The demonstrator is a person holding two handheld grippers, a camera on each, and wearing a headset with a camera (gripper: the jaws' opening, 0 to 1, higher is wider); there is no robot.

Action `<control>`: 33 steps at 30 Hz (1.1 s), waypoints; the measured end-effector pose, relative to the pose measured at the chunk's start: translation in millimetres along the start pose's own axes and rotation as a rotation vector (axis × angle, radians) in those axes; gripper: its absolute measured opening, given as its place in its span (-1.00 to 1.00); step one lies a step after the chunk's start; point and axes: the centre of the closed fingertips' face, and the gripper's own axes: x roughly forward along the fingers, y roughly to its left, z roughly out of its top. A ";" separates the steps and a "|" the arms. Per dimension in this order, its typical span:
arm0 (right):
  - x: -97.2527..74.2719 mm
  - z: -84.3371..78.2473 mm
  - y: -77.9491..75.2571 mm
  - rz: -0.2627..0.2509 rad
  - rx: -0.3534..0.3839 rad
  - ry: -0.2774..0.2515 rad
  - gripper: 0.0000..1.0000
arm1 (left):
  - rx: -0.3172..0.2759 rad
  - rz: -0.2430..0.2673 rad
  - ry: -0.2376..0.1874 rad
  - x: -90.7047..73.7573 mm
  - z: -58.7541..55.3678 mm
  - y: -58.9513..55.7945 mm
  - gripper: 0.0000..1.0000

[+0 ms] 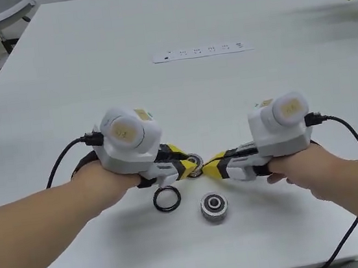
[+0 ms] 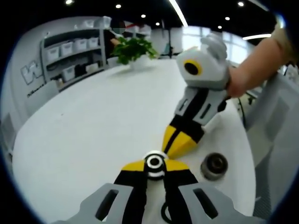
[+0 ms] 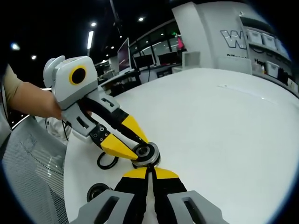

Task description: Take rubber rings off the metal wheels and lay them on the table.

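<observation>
Your left gripper (image 2: pixel 154 164) is clamped on the small silver metal wheel (image 3: pixel 145 153). Your right gripper (image 3: pixel 148 170), jaws pressed together, meets the wheel's near rim head-on, so its black rubber ring (image 3: pixel 157 155) likely pulls off rightward.

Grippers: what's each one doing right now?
Left gripper: shut on the metal wheel.
Right gripper: shut, tips against the wheel's rim; whether anything is pinched cannot be told.
</observation>
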 end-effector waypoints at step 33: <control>-7.9 18.0 1.8 0.013 0.355 -0.155 -1.00 | 0.018 0.030 0.021 0.1 -0.7 -1.2 -0.76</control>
